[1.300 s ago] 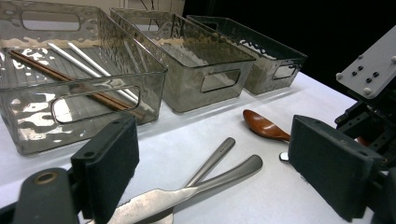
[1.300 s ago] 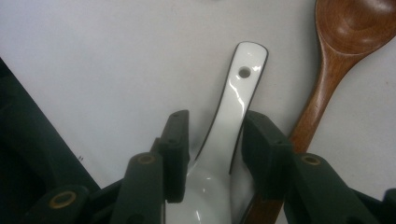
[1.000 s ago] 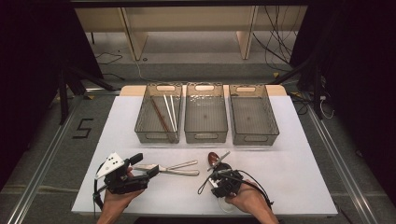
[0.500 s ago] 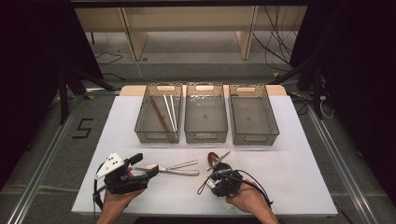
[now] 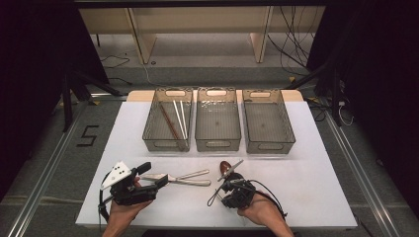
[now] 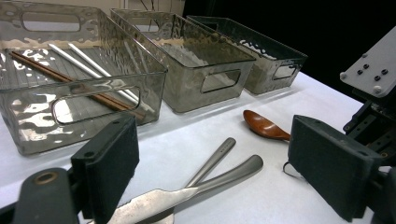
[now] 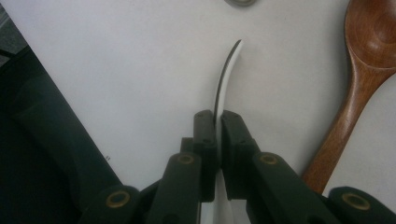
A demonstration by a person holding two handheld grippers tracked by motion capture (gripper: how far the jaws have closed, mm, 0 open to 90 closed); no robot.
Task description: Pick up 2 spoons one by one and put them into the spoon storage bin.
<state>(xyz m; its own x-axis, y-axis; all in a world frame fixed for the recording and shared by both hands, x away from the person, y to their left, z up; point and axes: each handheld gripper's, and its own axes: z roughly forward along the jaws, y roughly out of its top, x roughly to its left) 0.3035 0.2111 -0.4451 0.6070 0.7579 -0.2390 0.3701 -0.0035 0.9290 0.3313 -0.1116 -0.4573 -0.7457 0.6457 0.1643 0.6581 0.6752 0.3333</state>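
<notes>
so here's the table right now, white top with three clear bins lined up along the far side; the left bin has chopsticks in it, one brown pair and one pale pair lying lengthwise; the middle bin and the right bin look bare from above

the right gripper is the busy one; its jaws have just been closing and they're now pinched tight on a thin curved sliver, dark on one side and white on the other, that sticks out past the tips; honestly can't tell what that thin piece is, it's seen edge-on; in the high view the same gripper sits near the front edge, right of centre, tips pointing away from the person

just beside it lies a wooden spoon, bowl toward the bins, handle running back alongside the right gripper; not held, just resting on the table

the left gripper is spread wide, pads well apart, gripping nothing; between them on the table lie a metal knife and another piece of steel cutlery whose handle crosses under it; the blade end sits near the left pad, whether it's touching i can't tell; from above that left gripper is at the front left, pointing sideways toward the cutlery
</notes>
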